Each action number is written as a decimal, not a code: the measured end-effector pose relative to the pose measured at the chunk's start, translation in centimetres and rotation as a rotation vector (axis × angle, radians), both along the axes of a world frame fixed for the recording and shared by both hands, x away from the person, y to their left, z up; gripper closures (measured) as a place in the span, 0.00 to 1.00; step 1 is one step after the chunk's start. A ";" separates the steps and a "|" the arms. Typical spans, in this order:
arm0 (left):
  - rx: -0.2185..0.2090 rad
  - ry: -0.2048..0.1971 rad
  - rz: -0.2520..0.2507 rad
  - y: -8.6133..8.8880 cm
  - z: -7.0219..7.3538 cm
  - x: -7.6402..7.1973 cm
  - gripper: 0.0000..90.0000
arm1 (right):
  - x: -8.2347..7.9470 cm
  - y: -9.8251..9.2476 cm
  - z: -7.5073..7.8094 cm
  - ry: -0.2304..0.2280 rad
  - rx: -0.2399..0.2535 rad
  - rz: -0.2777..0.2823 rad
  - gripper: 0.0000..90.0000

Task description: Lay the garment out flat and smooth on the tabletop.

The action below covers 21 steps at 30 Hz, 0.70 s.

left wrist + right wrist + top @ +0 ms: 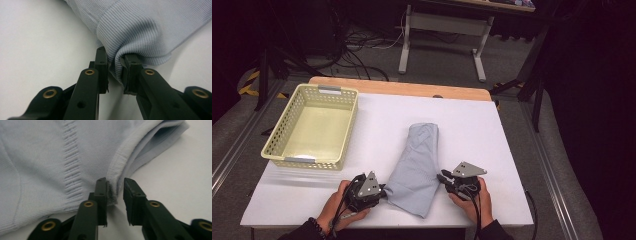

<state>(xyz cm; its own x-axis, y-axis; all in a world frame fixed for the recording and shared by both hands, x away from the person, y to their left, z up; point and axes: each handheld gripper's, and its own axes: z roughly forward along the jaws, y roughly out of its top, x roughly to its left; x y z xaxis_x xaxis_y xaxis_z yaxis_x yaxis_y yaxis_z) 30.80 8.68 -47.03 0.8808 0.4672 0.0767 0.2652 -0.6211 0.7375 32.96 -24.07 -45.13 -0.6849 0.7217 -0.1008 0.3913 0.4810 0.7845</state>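
A folded light-blue garment (416,167) lies lengthwise near the front middle of a white table (492,150), with bare tabletop to its right and behind it, and a pale yellow basket (312,126) standing well apart at the back left. Both of the person's hands rest low at the front edge, one either side of the garment's near end. The left gripper (381,191) has its jaws pinched on a bunched ribbed hem; the right gripper (443,178) has its jaws parted around the opposite hem, one pad seemingly just grazing the cloth, the other clear.
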 end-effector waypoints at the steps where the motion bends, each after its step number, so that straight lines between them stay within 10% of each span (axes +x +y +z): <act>1: 0.000 -0.001 0.000 0.0 0.0 0.0 0.86 | -0.4 -0.2 0.9 -0.040 0.038 -0.014 0.68; 6: 0.000 -0.002 -0.003 0.0 0.0 0.0 0.86 | -0.5 0.1 1.2 -0.047 0.094 -0.024 0.52; 14: 0.001 -0.011 0.001 0.0 0.0 0.0 0.84 | 1.4 1.0 -1.0 0.052 0.045 -0.034 0.43; 21: -0.006 -0.013 0.037 0.1 -0.1 0.2 0.67 | 1.9 1.4 -1.0 0.128 0.073 0.026 0.68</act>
